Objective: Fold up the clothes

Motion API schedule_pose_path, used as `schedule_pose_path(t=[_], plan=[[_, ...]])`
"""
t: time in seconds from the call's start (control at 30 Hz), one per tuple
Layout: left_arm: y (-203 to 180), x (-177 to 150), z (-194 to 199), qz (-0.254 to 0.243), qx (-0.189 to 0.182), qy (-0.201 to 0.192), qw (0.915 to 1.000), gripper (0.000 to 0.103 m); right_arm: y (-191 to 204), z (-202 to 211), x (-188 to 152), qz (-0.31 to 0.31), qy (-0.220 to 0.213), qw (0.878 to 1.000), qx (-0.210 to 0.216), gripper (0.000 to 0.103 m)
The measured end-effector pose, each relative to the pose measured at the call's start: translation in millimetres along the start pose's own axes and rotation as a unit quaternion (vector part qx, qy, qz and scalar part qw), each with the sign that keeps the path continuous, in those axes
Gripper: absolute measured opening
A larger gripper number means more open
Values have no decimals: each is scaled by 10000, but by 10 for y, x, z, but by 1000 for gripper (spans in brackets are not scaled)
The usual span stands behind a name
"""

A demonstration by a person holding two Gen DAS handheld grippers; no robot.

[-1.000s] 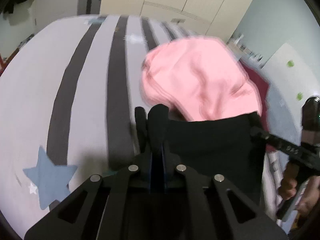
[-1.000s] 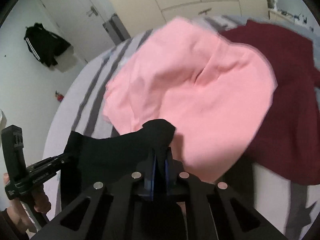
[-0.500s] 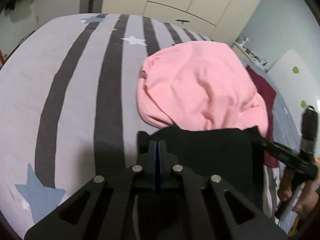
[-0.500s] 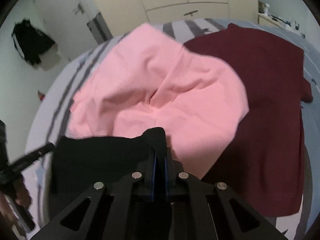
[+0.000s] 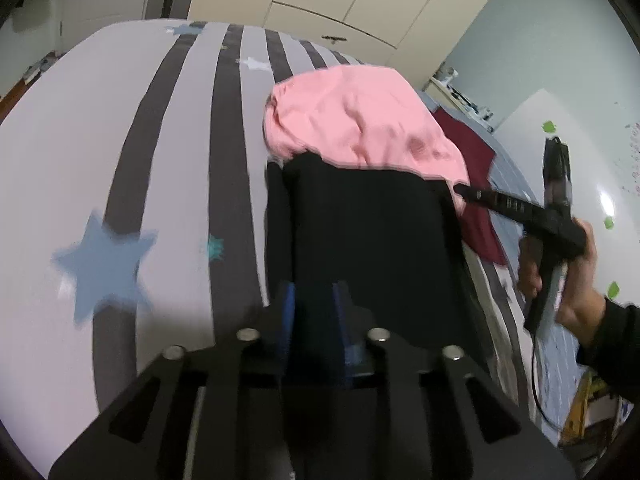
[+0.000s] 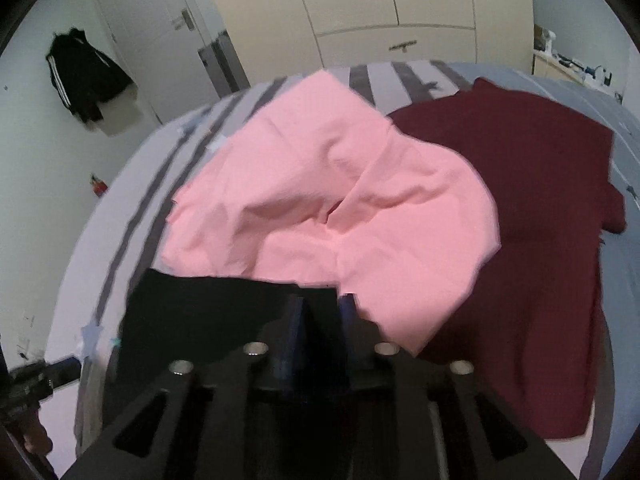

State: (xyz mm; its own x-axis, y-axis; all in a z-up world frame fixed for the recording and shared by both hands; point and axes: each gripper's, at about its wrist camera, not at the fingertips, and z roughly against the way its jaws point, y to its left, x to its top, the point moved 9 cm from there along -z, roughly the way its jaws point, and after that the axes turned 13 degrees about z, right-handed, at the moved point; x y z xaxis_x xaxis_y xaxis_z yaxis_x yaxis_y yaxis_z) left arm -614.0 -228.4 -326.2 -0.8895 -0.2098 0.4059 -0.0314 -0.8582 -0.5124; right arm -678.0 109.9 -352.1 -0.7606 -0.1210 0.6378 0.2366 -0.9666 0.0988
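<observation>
Black garment (image 5: 372,240) lying on striped bed (image 5: 180,184), left gripper (image 5: 314,296) and right gripper (image 6: 322,306) both spreading, fabric lying between their jaws.

Cream wardrobe doors (image 6: 384,4) across top of frame; white door (image 6: 136,36) upper left, dark jacket (image 6: 82,76) hanging beside; striped, star-printed bed (image 5: 132,160) below.

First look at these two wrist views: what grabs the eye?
The crumpled pink garment, mid-bed, overlapping a maroon shirt spread flat to its right. Nearer the cameras lies a black garment, its near edge between the opening jaws of the left hand-held gripper and right hand-held gripper. The striped bedspread carries stars.
</observation>
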Motion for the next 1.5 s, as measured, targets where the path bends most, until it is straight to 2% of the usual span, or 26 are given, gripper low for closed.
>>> schedule_pose_path(t=[0.03,0.17,0.3,0.5,0.6,0.73,0.9,1.03,1.13,1.2,1.3,1.5], plan=[[29,-142,95,8,2,28,10000,31,32,80,-69,25,-23,10000,47,27],[169,-812,445,71,190,221,9996,34,190,376,-435,189,-21,9996,209,30],[269,-1492,786,141,499,370,9980,36,527,740,-1135,381,268,9973,569,30],[381,-2242,1175,481,756,547,9945,38,1059,1317,-2223,565,716,9920,875,30],[557,-2501,1262,427,1238,537,9899,38,1335,1572,-2542,429,751,9885,1239,31],[1005,-2833,1348,466,2072,583,9755,38,1669,1713,-2920,519,931,9835,1462,31],[1268,-3015,1700,678,2537,298,9645,38,1704,1615,-3314,652,1172,9838,1190,31],[1438,-3160,2065,1026,2863,45,9526,40,1605,1648,-3270,591,1018,9872,1076,30],[1540,-3288,2300,1313,2926,-78,9471,52,1545,1783,-3181,548,844,9904,948,31],[1581,-3356,2400,1501,2920,-149,9445,55,1545,1883,-3142,553,760,9911,939,31],[1614,-3380,2446,1708,2778,-276,9449,57,1692,2051,-3223,618,715,9903,1021,34],[1736,-3383,2385,1735,2487,-495,9516,59,2089,2241,-3595,618,733,9897,1063,35]])
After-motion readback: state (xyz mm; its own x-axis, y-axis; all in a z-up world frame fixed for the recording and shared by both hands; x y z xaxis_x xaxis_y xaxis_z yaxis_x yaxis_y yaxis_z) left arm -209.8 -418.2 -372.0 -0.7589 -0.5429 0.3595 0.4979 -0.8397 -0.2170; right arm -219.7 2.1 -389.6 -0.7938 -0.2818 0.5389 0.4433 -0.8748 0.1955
